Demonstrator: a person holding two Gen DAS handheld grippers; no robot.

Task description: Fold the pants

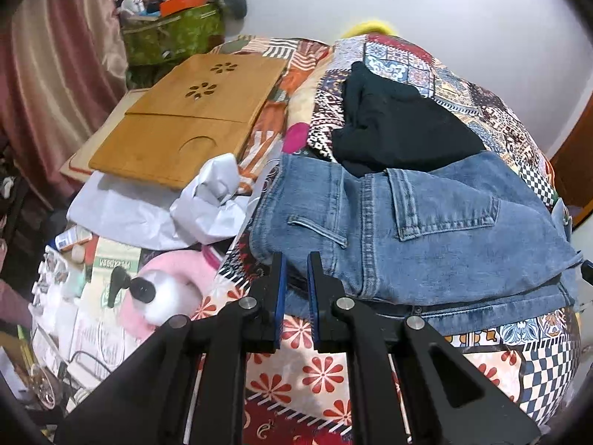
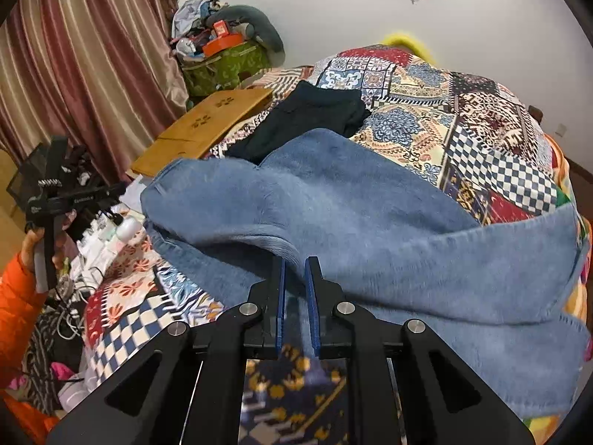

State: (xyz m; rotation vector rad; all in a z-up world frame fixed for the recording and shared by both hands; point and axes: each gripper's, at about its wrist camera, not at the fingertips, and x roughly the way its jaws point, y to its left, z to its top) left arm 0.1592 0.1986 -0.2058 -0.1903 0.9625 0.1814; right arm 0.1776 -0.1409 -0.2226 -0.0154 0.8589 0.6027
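Blue jeans (image 1: 426, 230) lie on the patchwork bedspread (image 1: 315, 371), waistband and back pocket toward me in the left wrist view. My left gripper (image 1: 295, 259) is nearly shut at the jeans' near left corner, fabric showing between its blue pads. In the right wrist view the jeans (image 2: 352, 230) show their fuzzy inner side, one leg folded over. My right gripper (image 2: 295, 263) is closed on the near edge of that denim. The left gripper (image 2: 55, 193) shows at the far left, held by a hand in an orange sleeve.
A black garment (image 1: 400, 126) lies beyond the jeans. A wooden lap tray (image 1: 189, 118) sits on the bed's left side, with white paper (image 1: 207, 204), a pink plush and a bottle (image 1: 155, 289) nearby. Curtains (image 2: 85, 59) and a cluttered green bag (image 2: 222, 63) stand behind.
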